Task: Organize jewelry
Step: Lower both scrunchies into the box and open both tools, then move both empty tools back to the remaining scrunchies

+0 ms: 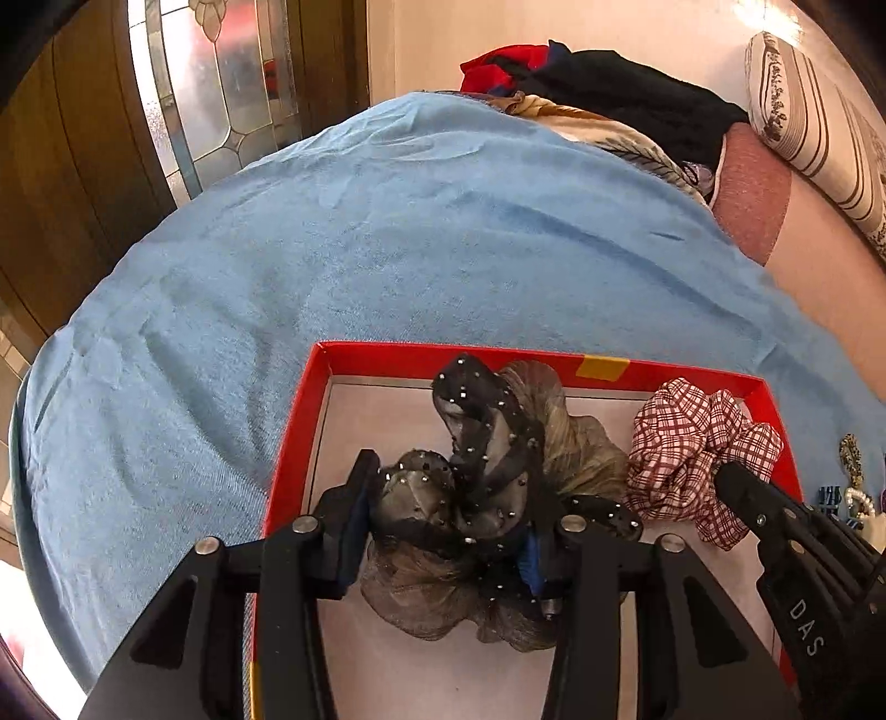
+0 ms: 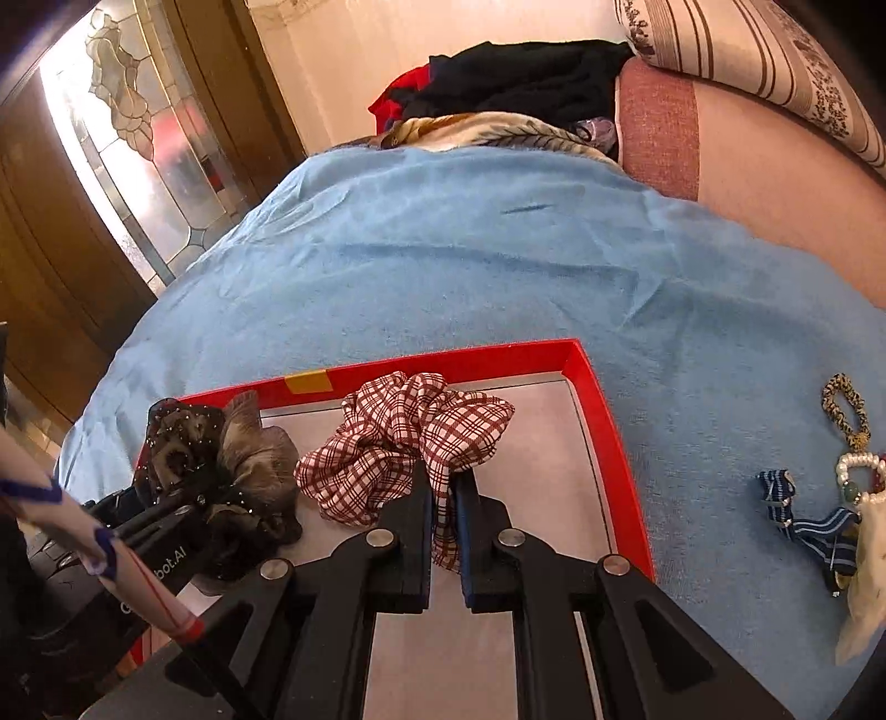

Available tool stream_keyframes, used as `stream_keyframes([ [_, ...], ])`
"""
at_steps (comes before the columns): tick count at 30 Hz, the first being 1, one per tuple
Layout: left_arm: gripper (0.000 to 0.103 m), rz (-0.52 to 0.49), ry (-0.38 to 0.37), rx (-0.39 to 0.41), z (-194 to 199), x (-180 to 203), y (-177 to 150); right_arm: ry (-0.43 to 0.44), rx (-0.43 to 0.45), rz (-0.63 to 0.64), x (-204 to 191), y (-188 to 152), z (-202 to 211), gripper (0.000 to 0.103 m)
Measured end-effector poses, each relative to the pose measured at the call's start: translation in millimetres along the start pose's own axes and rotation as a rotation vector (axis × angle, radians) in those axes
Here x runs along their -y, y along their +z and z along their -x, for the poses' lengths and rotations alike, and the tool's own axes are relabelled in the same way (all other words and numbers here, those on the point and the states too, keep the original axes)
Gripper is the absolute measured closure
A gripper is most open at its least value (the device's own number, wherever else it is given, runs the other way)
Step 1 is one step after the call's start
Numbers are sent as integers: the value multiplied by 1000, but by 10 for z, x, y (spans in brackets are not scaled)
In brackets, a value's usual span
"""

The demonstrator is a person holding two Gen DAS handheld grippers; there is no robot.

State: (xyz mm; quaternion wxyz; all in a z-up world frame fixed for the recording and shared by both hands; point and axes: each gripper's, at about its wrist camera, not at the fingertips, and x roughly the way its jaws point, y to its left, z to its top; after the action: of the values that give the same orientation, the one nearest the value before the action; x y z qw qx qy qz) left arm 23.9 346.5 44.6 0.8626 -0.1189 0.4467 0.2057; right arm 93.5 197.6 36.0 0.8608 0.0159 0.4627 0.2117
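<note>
A red box (image 1: 387, 354) with a white floor lies on a blue blanket (image 1: 387, 221). Inside it, a dark sheer scrunchie (image 1: 487, 421) with small studs fills the gap of my left gripper (image 1: 448, 487). It touches both pads and drapes over the right finger. In the right wrist view the same scrunchie (image 2: 221, 448) sits at the box's (image 2: 598, 399) left end. A red-and-white plaid scrunchie (image 2: 410, 426) lies mid-box, and my right gripper (image 2: 443, 476) is shut on a fold of it. The plaid scrunchie (image 1: 692, 437) and the right gripper's fingers (image 1: 742, 487) also show at the right of the left wrist view.
On the blanket right of the box lie a leopard-print hair tie (image 2: 844, 407), a pearl bracelet (image 2: 855, 471), a blue striped bow (image 2: 814, 526) and a white cloth (image 2: 864, 581). Piled clothes (image 2: 515, 77) and a striped pillow (image 2: 747, 50) are at the back, with a glass door (image 2: 127, 144) on the left.
</note>
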Motion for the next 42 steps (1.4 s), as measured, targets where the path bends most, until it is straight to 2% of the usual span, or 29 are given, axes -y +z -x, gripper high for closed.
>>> stream_keyframes([
  [1,53,1,0,1,-3,0,3,-5,2,2,0,-3,8,94],
  [3,39,2,1,1,10,10,7,-11,6,-7,17,-5,41,80],
  [5,37,-2,0,12,47,33,3,6,9,-14,40,-4,104,57],
  [7,36,-10,-2,18,87,48,-5,7,25,-17,55,-9,193,52],
  [12,35,7,-36,47,271,55,-27,49,46,-31,118,-48,511,52],
  [18,31,5,-46,133,614,118,-83,74,92,-43,182,-154,996,51],
  [21,23,-33,-14,155,706,169,-168,79,117,-47,243,-264,1281,51],
  [23,23,-38,4,150,702,165,-222,89,139,-57,303,-362,1461,51],
  [28,19,-33,85,95,520,102,-229,79,171,-63,454,-703,1836,51],
  [31,19,37,32,81,564,-13,-259,31,200,-60,618,-991,2076,51],
  [35,19,46,-12,149,831,78,-424,-84,247,-71,899,-1270,2364,51],
  [37,19,21,-51,177,976,220,-572,-132,262,-88,1029,-1370,2478,50],
  [42,19,-141,-138,240,1400,813,-1048,-214,294,-129,1346,-1632,2702,44],
])
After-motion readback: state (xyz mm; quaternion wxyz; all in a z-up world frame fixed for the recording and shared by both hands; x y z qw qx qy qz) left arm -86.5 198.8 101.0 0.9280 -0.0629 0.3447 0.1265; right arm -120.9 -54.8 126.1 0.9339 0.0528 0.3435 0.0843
